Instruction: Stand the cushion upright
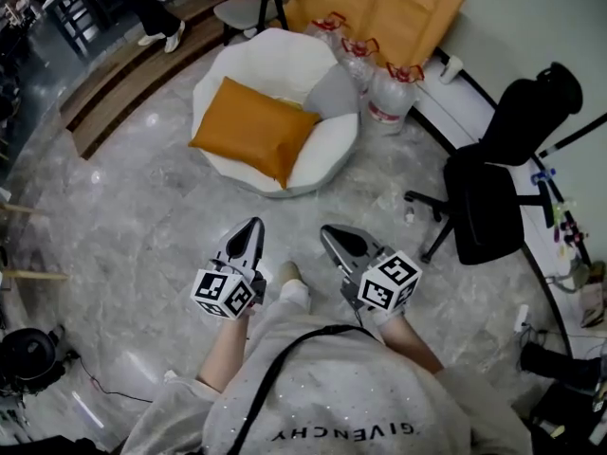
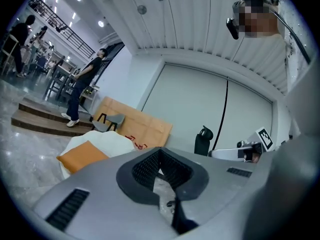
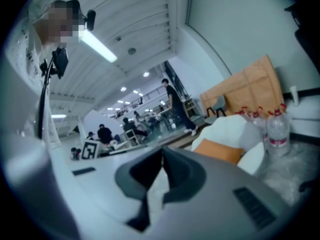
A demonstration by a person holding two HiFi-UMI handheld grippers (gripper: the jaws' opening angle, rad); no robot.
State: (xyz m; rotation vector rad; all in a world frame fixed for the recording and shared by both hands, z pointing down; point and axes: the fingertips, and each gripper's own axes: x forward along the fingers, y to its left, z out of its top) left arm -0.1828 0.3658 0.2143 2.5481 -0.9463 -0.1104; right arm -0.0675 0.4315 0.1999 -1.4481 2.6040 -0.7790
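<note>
Not yet at the goal. Find the orange square fabric cushion (image 1: 248, 127) lying flat and a little slanted on the seat of the white rounded padded armchair (image 1: 327, 154), with its lower corner close to the front rim. Find the left gripper (image 1: 252, 227) and the right gripper (image 1: 332, 235) side by side over the grey marble floor (image 1: 142, 216), well apart from the armchair, both clenched tight on nothing.

Judging from here, several ways to fail:
- Without opening the jaws before contact, able only to push the cushion, perhaps off the front rim onto the floor.
- With a pinch at only one corner, likely to fold and flop down again, being soft.
- If released too early, not leaned against the backrest beside the small grey pillow (image 1: 332, 91), likely to slide down on the soft seat.
- Reaching too far to the right, at risk of knocking the clear plastic water bottles (image 1: 387, 98) standing just beside the armchair.
</note>
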